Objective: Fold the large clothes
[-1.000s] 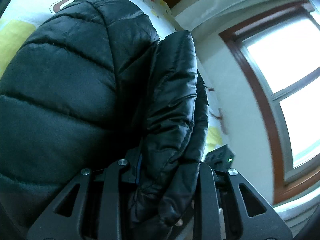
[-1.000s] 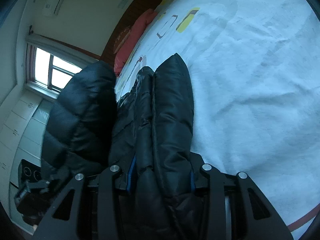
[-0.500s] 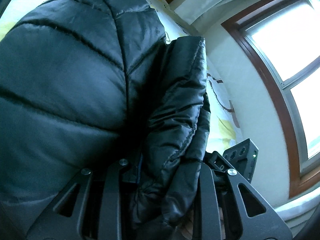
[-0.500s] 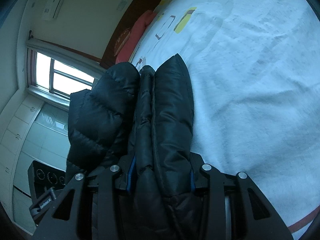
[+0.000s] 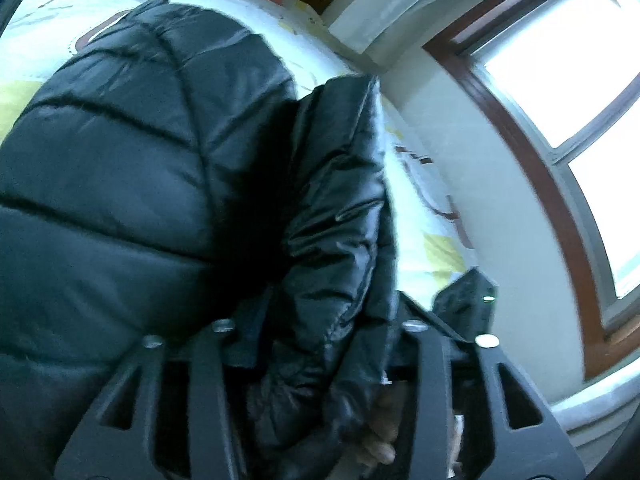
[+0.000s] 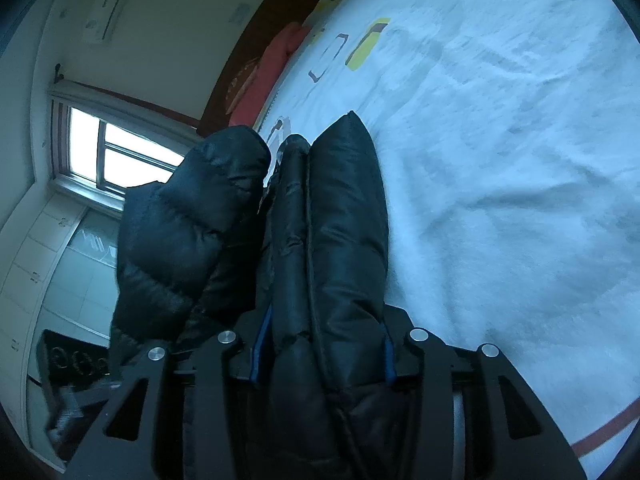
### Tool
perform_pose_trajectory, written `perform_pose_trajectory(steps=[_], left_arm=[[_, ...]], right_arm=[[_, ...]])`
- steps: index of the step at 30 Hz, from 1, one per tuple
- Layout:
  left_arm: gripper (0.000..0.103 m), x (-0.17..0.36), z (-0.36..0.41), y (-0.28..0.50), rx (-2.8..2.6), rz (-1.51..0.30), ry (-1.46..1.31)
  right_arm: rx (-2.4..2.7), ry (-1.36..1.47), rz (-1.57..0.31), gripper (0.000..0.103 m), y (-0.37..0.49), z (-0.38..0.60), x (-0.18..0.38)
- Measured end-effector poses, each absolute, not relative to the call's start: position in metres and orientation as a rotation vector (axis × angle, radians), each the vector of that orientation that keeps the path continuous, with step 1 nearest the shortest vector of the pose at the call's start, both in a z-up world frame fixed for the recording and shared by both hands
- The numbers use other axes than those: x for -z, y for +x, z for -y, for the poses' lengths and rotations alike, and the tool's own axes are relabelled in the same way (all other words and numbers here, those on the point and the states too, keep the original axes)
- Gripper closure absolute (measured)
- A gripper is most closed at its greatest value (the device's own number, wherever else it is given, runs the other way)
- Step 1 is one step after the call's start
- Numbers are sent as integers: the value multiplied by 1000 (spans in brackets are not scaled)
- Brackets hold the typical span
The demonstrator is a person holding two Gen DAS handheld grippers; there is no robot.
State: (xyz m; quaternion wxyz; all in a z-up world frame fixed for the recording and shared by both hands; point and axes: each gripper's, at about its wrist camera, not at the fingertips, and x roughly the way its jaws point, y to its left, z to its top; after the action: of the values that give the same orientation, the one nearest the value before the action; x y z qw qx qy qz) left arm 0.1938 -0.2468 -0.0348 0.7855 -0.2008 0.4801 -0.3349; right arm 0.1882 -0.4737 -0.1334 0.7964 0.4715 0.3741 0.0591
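Both grippers point forward and down. The left gripper (image 5: 316, 332) is opening, its fingers (image 5: 420, 364) spreading, with a fold of black jacket (image 5: 120, 168) still between them; a bare hand (image 5: 380, 436) shows just under the right finger. The right gripper (image 6: 320, 340) is opening too, though the blue-edged fingers (image 6: 260, 344) still look snug against the padded fabric.

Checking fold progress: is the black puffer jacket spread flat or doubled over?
Doubled over: the black puffer jacket shows stacked padded layers between the right gripper fingers.

Bright daylight through a brown-framed window (image 5: 568, 92), pale walls (image 5: 472, 184), patterned white bedsheet (image 6: 500, 160), red pillow (image 6: 272, 64) against a dark headboard (image 6: 256, 40), white cupboards (image 6: 36, 248)
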Motion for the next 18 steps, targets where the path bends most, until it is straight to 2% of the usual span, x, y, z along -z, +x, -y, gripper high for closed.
perform_pose_trajectory(steps=[1,6,13,18], left_arm=[[42,28,246,190,733,-1023,-441],[38,-2,244,172,770,-987,-458],[36,-23,195,164,752,-931,-572],[33,-15,141,179,644,-901,-686]], right_arm=[[-121,1009,-803,56,185,475,131],[-78,998,-781,43,169,483,114],[-58,988,-736,43,140,497,87],[-93,979,-710,43,133,490,68]])
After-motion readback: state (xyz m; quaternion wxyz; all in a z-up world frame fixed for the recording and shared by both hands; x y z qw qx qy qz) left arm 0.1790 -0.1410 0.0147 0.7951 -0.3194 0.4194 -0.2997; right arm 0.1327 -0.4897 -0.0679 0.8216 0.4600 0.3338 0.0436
